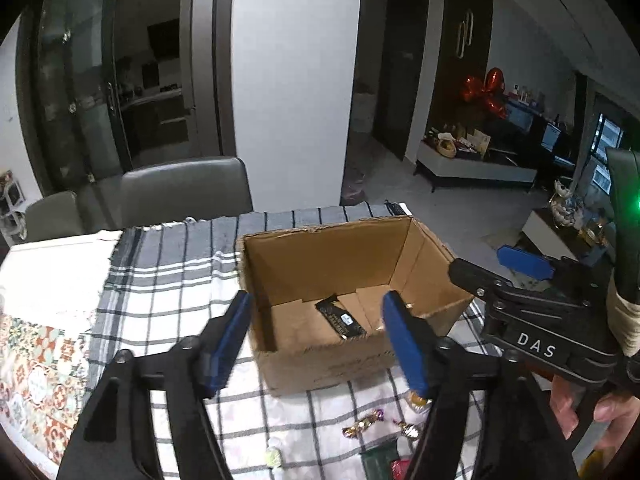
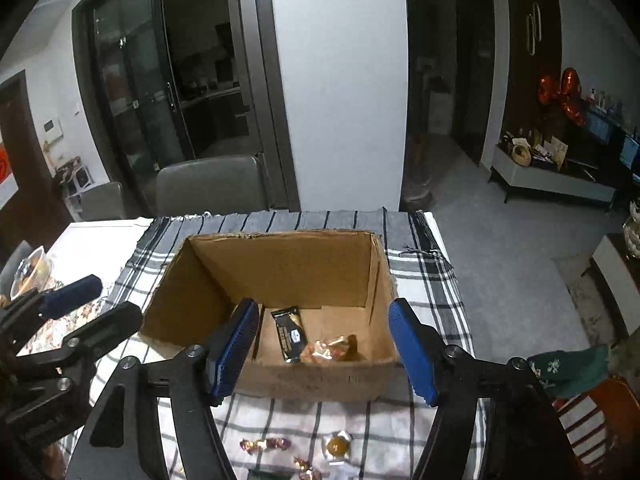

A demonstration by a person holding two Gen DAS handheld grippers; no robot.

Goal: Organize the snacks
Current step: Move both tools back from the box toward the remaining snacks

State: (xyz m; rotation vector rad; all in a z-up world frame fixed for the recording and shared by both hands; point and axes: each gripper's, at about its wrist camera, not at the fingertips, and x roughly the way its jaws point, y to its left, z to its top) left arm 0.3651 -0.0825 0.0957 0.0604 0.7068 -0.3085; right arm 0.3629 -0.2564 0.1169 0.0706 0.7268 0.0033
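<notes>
Right wrist view: the right gripper [image 2: 324, 344] stands with its blue pads spread and nothing between them, poised over the near wall of the cardboard box [image 2: 320, 380]. Just beyond its fingertips, on the box floor, lie a black snack packet [image 2: 289, 334] and a gold-wrapped snack [image 2: 334, 350]. Below the gripper, loose wrapped candies [image 2: 264, 445] rest on the checked cloth [image 2: 420, 276] covering the desk. To its left, the left gripper [image 1: 316, 338] is likewise open and empty, flanking the box's near corner.
</notes>
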